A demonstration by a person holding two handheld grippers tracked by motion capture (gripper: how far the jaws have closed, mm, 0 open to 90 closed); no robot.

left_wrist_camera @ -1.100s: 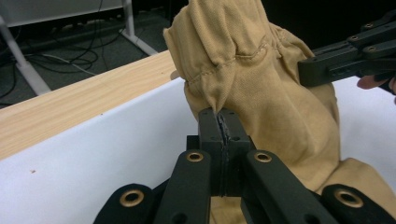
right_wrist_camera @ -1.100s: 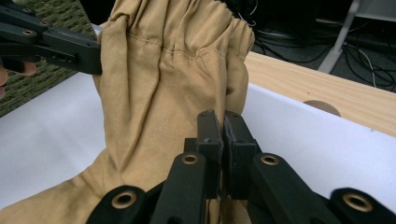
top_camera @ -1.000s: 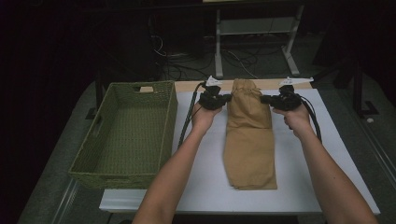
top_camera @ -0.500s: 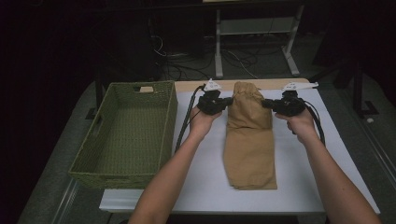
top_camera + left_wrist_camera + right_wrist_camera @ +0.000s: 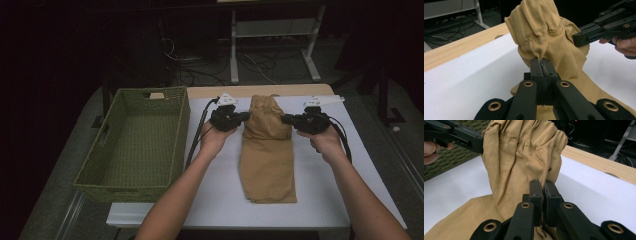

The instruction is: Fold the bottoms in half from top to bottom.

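Dark room, white table top point(image 5: 330, 200) with a wooden far edge. Left gripper point(image 5: 243, 116) clamped on the tan cloth's point(image 5: 267, 160) gathered far end at its left edge; right gripper point(image 5: 286, 119) pinches the right edge of the same end. Cloth's near part lies flat between the forearms. Green basket point(image 5: 132, 145) sits left of the left gripper. Keep both hands level and in step so the fold lands square.

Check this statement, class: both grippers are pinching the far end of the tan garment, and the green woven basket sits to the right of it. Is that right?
Not quite. The high view shows the green woven basket to the left of the tan garment, not the right. The left gripper and right gripper do pinch its far end.
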